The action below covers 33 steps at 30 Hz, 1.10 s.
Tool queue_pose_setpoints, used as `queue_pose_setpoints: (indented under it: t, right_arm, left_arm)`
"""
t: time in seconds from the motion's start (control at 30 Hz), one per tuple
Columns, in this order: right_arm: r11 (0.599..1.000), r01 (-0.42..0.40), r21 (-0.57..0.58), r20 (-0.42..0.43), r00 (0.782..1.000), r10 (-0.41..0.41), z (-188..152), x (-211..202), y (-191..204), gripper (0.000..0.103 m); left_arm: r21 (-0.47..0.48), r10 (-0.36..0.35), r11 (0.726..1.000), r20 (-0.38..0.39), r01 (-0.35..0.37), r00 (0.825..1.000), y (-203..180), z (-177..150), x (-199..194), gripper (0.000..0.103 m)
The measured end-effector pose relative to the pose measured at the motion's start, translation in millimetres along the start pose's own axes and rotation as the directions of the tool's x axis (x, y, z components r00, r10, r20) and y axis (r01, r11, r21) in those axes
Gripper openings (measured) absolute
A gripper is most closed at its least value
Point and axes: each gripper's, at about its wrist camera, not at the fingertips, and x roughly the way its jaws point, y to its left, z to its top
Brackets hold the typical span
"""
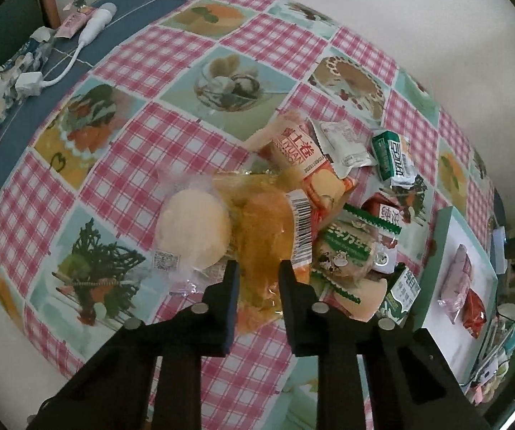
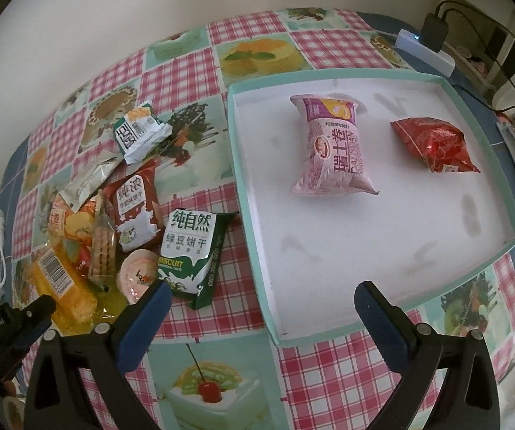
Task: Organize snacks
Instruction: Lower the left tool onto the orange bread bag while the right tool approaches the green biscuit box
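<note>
A pile of snack packets lies on the checked tablecloth. My left gripper (image 1: 256,268) has its fingers on either side of an orange cake packet with a barcode (image 1: 264,229), also seen in the right wrist view (image 2: 62,286); the jaws are narrow but I cannot tell if they pinch it. A pale round bun in clear wrap (image 1: 194,229) lies left of it. My right gripper (image 2: 262,292) is open and empty above the near edge of a teal-rimmed white tray (image 2: 253,193). The tray holds a pink roll packet (image 2: 332,147) and a red packet (image 2: 436,143).
A green biscuit packet (image 2: 192,254), a brown-red packet (image 2: 135,208) and a round jelly cup (image 2: 137,274) lie left of the tray. A white power strip with a black plug (image 2: 433,43) sits behind the tray. A white cable and torn wrappers (image 1: 31,68) lie at the table's far left.
</note>
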Motion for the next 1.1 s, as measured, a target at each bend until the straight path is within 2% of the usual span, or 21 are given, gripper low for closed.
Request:
queue_pose_setpoints:
  t: [0.23,0.37,0.57,0.63,0.8,0.93,1.1]
  right_arm:
    - [1.000,0.002,0.000,-0.001,1.000,-0.002,0,1,0,0.103]
    - [1.000,-0.003,-0.001,0.002,1.000,0.003,0,1,0,0.103]
    - [1.000,-0.008,-0.012,0.003,1.000,0.008,0,0,3,0.103]
    - [1.000,-0.008,-0.014,0.002,1.000,0.008,0,1,3,0.103]
    - [1.000,-0.007,-0.024,0.004,1.000,0.007,1,1,3,0.103]
    - [0.999,-0.029,-0.038,0.014,0.999,0.029,1,1,7,0.103]
    - [0.993,-0.088,-0.074,0.030,0.995,0.090,1,0,20,0.103]
  left_arm:
    - [0.025,-0.058,0.998,-0.021,0.058,0.998,-9,-1,2,0.021]
    - [0.033,-0.058,0.998,-0.034,0.059,0.998,-15,-1,10,0.021]
    - [0.029,-0.104,0.994,-0.040,0.105,0.994,-21,5,23,0.037]
    - [0.026,-0.124,0.992,-0.042,0.125,0.991,-22,8,27,0.050]
    - [0.026,-0.088,0.996,-0.047,0.089,0.995,-20,10,37,0.050]
    - [-0.009,-0.092,0.996,-0.078,0.091,0.993,-14,10,41,0.041]
    - [-0.010,-0.023,1.000,-0.096,0.022,0.995,-5,8,37,0.041]
